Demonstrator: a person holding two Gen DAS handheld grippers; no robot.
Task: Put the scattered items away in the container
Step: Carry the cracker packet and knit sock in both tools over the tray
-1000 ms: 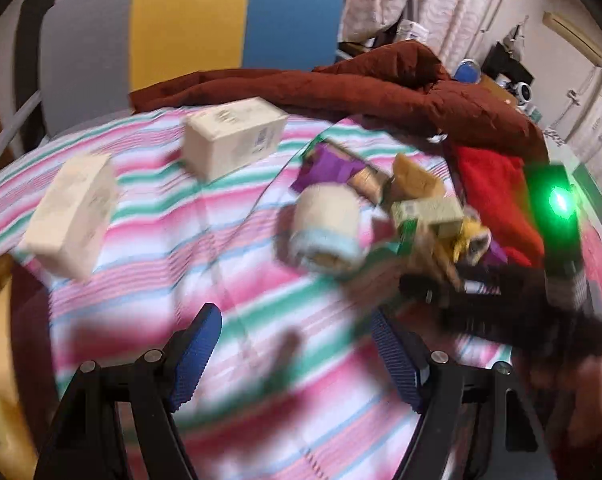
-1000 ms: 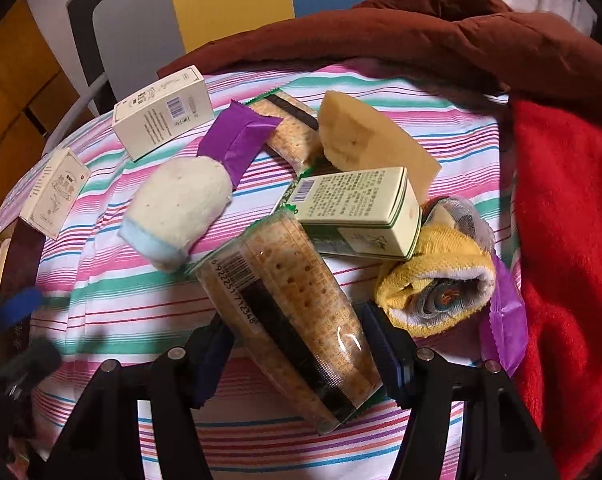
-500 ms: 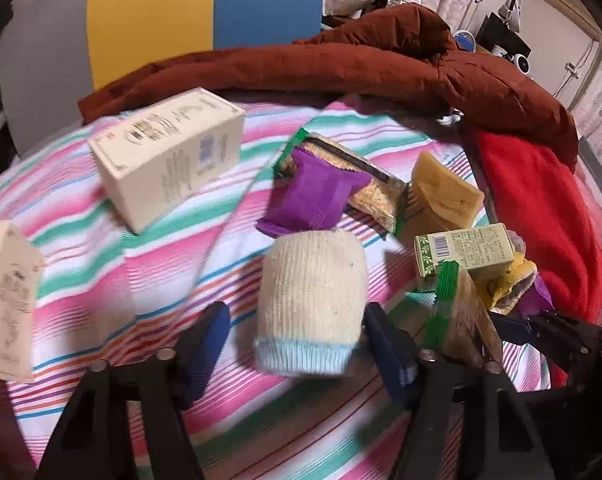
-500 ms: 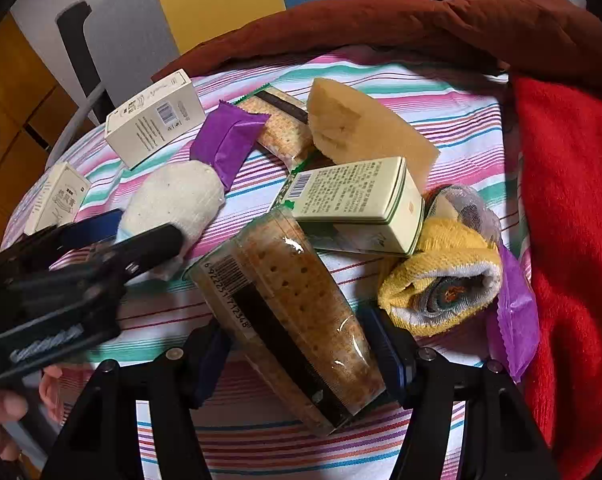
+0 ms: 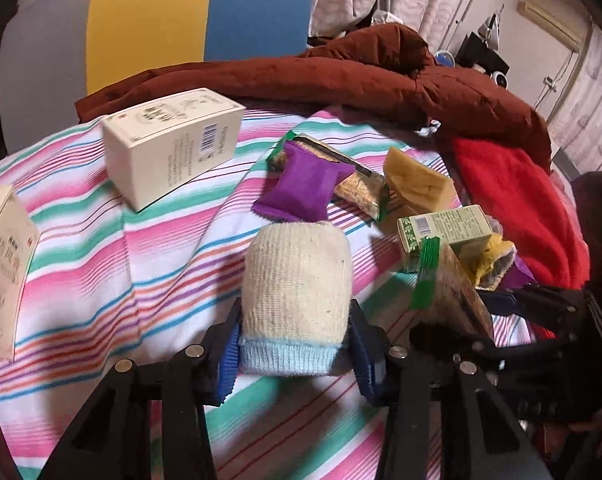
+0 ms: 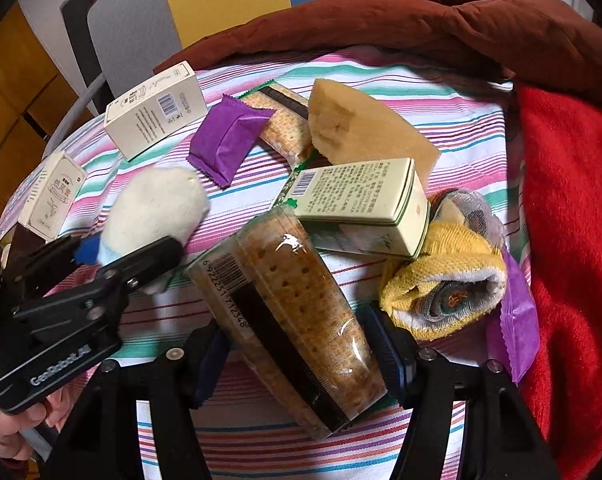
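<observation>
My left gripper point(image 5: 295, 354) is shut on a rolled cream sock point(image 5: 297, 296) with a pale blue cuff, lying on the striped cloth. The sock also shows in the right wrist view point(image 6: 153, 210), with the left gripper point(image 6: 113, 258) around its cuff. My right gripper point(image 6: 301, 354) is shut on a clear-wrapped cracker pack point(image 6: 289, 304); that pack shows in the left wrist view point(image 5: 449, 288). A green box point(image 6: 361, 204), a yellow sponge point(image 6: 361, 128), a purple packet point(image 6: 229, 136) and a yellow sock roll point(image 6: 445, 284) lie around. No container is in view.
Two white boxes point(image 5: 173, 148) point(image 5: 1, 264) stand on the striped cloth point(image 5: 141, 272) at the left. A second cracker pack point(image 5: 357, 180) lies under the purple packet. A brown jacket point(image 5: 341, 76) and a red blanket point(image 5: 517, 208) bound the back and right. A chair point(image 5: 161, 20) stands behind.
My left gripper has moved forward to the cream sock and closed its fingers on the cuff end. My right gripper has kept its hold on the cracker pack and barely moved.
</observation>
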